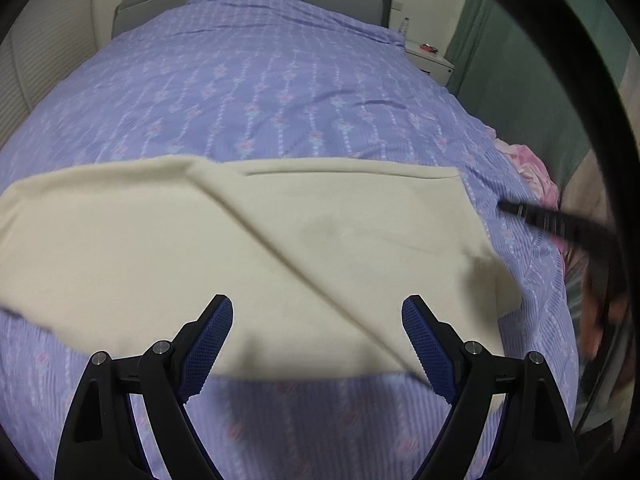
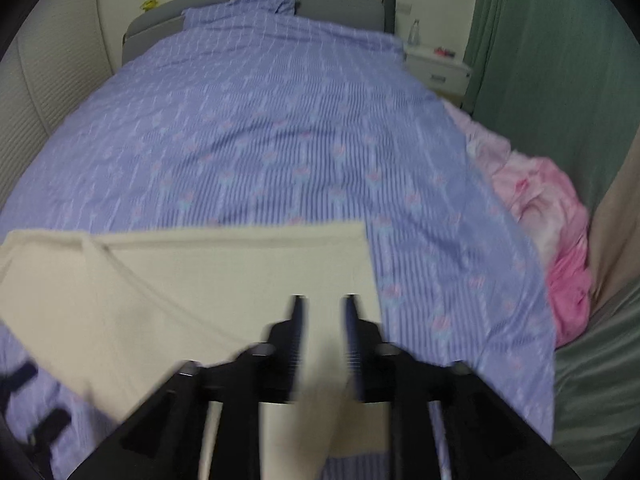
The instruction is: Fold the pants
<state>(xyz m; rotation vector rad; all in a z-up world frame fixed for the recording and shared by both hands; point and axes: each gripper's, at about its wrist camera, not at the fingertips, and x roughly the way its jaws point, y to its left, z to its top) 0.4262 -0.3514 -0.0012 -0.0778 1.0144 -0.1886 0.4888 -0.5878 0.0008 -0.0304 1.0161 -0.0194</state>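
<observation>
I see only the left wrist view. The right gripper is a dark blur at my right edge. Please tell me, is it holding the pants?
Observer: The right gripper has cream cloth of the pants running between its fingers, which stand a little apart; the blur hides whether they pinch it.
Operator: Where on the pants is it?
Observer: At the near right corner, with cloth hanging below the fingers.
Operator: What lies beyond the bed's right side?
Observer: A crumpled pink blanket beside the purple duvet, larger than your view suggests.
Operator: And my gripper?
Observer: The left gripper is open above the pants.
</observation>
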